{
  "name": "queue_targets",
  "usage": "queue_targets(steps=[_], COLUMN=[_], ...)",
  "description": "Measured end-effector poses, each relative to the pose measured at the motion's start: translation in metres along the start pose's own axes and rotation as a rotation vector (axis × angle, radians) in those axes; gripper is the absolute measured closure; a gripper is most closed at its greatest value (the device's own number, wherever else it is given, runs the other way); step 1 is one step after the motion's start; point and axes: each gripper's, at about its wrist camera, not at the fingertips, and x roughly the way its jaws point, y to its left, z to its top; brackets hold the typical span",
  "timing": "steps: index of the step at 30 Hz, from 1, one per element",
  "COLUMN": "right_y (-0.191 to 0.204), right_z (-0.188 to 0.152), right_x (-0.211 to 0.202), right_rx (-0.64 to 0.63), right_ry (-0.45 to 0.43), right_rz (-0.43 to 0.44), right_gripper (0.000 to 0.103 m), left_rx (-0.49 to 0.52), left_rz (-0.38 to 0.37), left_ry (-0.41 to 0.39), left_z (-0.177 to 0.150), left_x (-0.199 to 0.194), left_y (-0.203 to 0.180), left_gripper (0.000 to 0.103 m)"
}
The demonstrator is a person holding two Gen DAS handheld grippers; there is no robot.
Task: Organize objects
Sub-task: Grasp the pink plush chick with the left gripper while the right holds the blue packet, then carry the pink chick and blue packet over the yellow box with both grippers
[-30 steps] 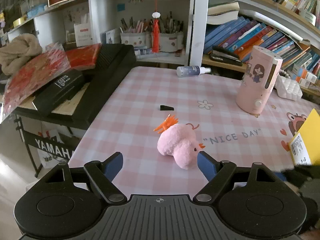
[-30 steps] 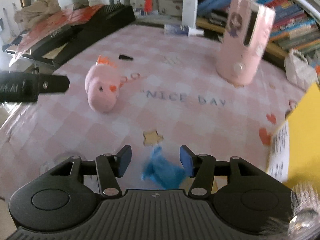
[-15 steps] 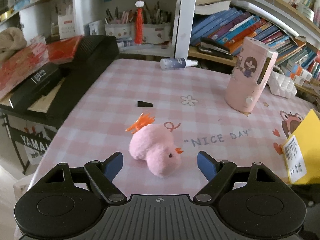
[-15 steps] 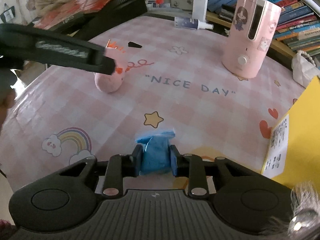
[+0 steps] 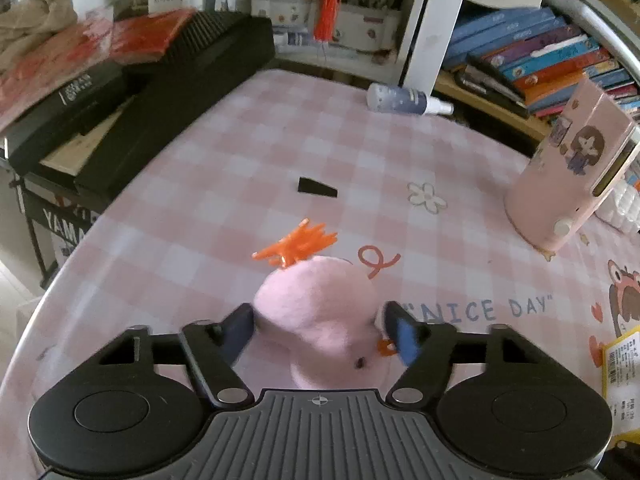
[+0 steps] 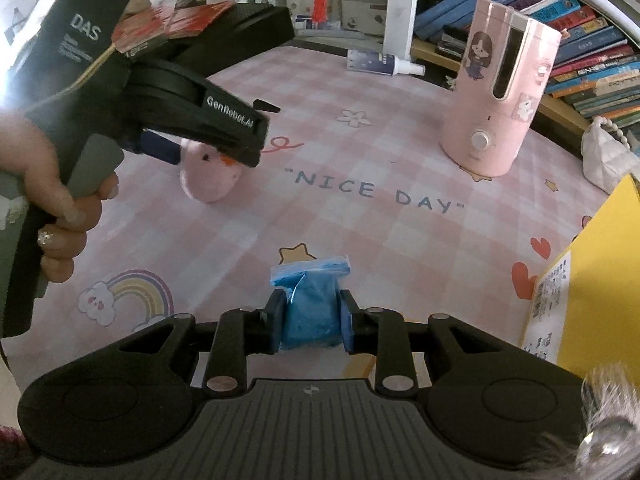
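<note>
A pink plush chick with an orange tuft and orange beak (image 5: 316, 312) is lying on its side on the pink checked tabletop (image 5: 248, 148), near the printed "NICE DAY" lettering, and it is looking soft, light and easily squashed, so a squeeze across the fat middle of the body is likely the surest hold, while the thin orange tuft would probably slip or bend. The left hand-held gripper (image 5: 318, 330) is straddling that body, one blue pad at each flank; its jaws have just been closing with the plush between them, and both pads are sitting at the fluff, though the blur is making it impossible to tell whether they are pressing in yet. In the right wrist view the person's hand (image 6: 56, 184) is gripping the handle of that tool above the chick. Nearer the front edge, the right hand-held gripper (image 6: 310, 322) is clenched on a small blue lump in a clear plastic bag (image 6: 310, 308), a soft, crinkly thing that is bulging between the pads, just above the tabletop. Farther out, a tall pink cylindrical appliance with a cartoon girl sticker (image 6: 500, 100) is standing upright, well apart from both, and a yellow box (image 6: 592, 280) is leaning in at the right edge.
</note>
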Motion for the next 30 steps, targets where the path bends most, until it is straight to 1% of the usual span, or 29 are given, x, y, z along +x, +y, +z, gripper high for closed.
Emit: queue_targets(steps=[2,4,7,9,11,16,21,30], right_y=[-0.001,-0.004,-0.006,-0.007,-0.009,-0.010,-0.008,0.009], right_z=[-0.001,-0.001,-0.001,-0.002,-0.002,-0.002,-0.003,-0.021], right_x=[0.000,0.000,-0.003,-0.005,-0.009,-0.020,-0.038,-0.070], right_rx=[0.013,0.030,0.053,0.069,0.088,0.136,0.167,0.210], right_ry=[-0.001,-0.003,-0.008,-0.015,-0.023,-0.043,-0.071,-0.092], right_rz=[-0.006,-0.012,-0.025,-0.034,-0.046,-0.067,-0.088,-0.119], right_gripper=[0.078,0.078,0.078,0.078,0.078,0.078,0.078,0.078], left_rx=[0.023,0.039,0.040,0.065,0.084,0.091,0.100,0.143], left_rz=[0.008,0.011,-0.022,-0.037,-0.059,-0.142,-0.197,-0.253], left_ry=[-0.006,-0.010,-0.012,-0.025,-0.041,-0.071,-0.086,-0.101], left_z=[-0.001,-0.003,-0.005,-0.008,-0.013,-0.025,-0.040,-0.077], left_x=[0.001,-0.003,-0.013,-0.023,-0.037,-0.074,-0.106,-0.145], left_y=[-0.001,0.000,0.004,0.005,0.006,0.012,0.020,0.035], left_gripper=[0.041,0.047,0.048,0.048,0.048,0.048,0.048,0.048])
